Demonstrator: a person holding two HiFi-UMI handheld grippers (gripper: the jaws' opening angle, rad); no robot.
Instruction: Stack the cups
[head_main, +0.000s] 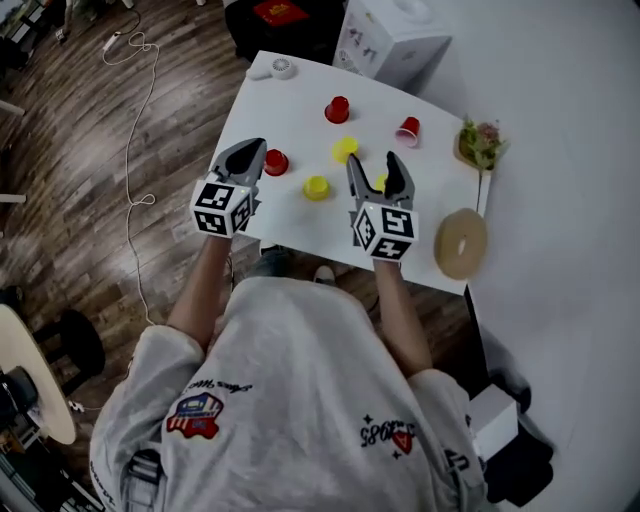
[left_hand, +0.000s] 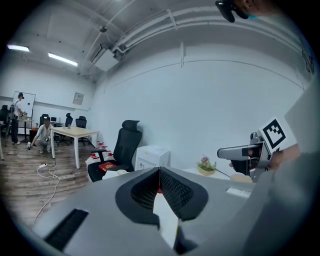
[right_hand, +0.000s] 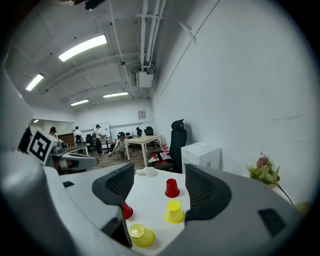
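While the left tool (head_main: 256, 147) lies closed beside a red cup (head_main: 276, 161), the right tool (head_main: 372, 162) gapes empty.

1 yellow cup (head_main: 380, 181) — mostly hidden behind the right gripper (head_main: 371, 160).

Light grey short-sleeved shirt (head_main: 290, 400) is worn; a red-and-blue emblem (head_main: 195, 413) and dark lettering are printed on it. Left gripper (head_main: 256, 146) and right gripper (head_main: 372, 160) are grey, with black ribbed pads (right_hand: 200, 189). Each carries a white cube (head_main: 222, 208) bearing black square markers.
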